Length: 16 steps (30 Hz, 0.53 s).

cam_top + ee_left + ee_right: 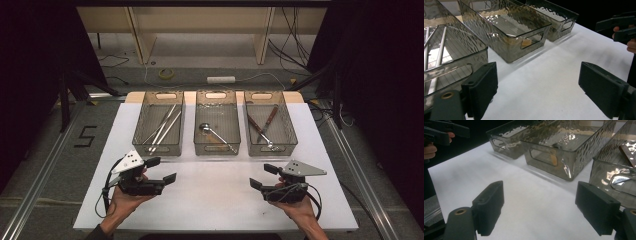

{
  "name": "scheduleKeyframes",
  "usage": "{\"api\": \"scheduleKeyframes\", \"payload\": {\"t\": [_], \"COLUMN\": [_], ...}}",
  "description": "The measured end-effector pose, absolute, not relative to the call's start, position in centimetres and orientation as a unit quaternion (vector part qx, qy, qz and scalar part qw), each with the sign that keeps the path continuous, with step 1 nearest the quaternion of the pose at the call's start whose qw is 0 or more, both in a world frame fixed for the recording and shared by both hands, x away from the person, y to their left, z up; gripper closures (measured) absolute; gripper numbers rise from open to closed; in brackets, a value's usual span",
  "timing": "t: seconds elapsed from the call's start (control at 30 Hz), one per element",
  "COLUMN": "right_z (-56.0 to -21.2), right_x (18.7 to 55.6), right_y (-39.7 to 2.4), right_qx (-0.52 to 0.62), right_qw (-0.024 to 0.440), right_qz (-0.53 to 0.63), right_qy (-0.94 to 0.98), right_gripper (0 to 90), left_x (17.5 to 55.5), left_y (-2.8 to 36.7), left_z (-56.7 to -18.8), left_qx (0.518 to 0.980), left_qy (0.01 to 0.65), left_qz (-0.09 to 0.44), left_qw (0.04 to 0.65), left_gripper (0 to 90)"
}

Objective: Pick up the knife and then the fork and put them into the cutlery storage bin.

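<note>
High view: a person's left gripper (pixel 161 170) and right gripper (pixel 263 176) hover wide open and empty over the white table (pixel 210 200), facing three smoky clear plastic bins holding metal tongs (pixel 162 129), a steel ladle (pixel 216 134) and wooden-handled utensils (pixel 262 128). Work appears unstarted; next comes reaching into a bin.

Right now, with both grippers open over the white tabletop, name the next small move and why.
Probably ease the right gripper forward toward the right bin. Its jaws are open and empty, and that bin's wooden-handled utensils are nearest. The left gripper also holds nothing.
</note>
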State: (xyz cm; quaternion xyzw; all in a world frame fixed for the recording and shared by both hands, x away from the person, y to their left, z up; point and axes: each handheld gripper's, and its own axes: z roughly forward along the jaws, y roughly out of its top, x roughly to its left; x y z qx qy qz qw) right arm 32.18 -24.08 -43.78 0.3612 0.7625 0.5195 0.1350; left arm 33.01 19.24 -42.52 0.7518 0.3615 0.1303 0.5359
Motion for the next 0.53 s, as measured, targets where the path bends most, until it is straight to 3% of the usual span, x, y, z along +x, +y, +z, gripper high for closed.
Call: {"api": "scheduleKeyframes", "payload": {"t": [0.53], "right_z": [-43.59], "right_x": [32.2], "right_y": [-24.17], "right_qx": [0.361], "right_qw": [0.139], "right_qz": [0.522], "right_qy": [0.76], "right_gripper": [23.7], "left_x": [33.02], "left_y": [19.21], "left_z": [-42.52], "left_qx": [0.753], "left_qy": [0.361], "left_qz": [0.13], "left_qw": [0.535], "left_gripper": [15.4]}}
